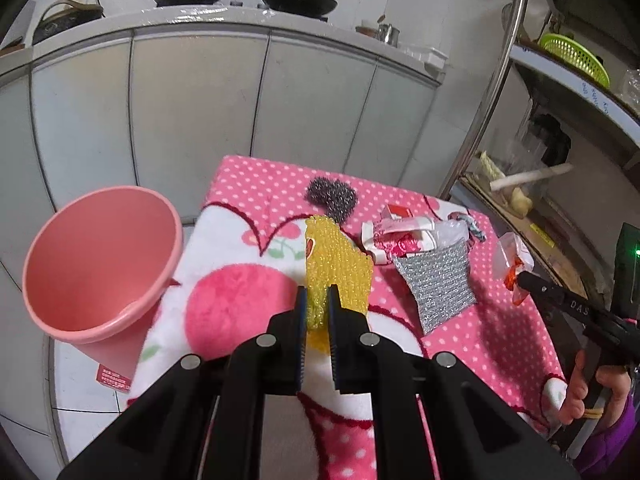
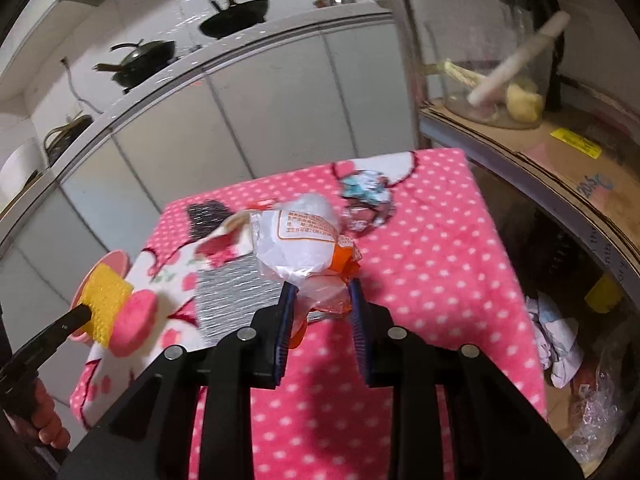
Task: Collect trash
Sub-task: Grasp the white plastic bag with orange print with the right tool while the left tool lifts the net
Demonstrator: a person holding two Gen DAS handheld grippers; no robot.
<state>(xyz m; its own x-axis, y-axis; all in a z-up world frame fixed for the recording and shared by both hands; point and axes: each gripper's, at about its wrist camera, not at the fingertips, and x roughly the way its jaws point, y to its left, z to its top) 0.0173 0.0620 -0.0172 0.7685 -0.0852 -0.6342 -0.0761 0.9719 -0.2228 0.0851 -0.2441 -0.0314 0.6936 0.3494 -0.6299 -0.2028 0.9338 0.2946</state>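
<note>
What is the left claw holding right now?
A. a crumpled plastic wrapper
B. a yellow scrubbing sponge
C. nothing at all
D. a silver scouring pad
B: the left claw is clamped on the yellow scrubbing sponge, lifted above the pink dotted cloth, while the silver scouring pad lies on the cloth and the plastic wrapper sits in the right claw.

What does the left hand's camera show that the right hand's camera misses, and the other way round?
Only the left wrist view shows the pink bin's open inside and a green basket.

Only the right wrist view shows the crumpled paper beside the table.

Both show the left gripper shut on the yellow sponge, the right gripper shut on a plastic wrapper, the silver scouring cloth and the pink dotted cloth.
</note>
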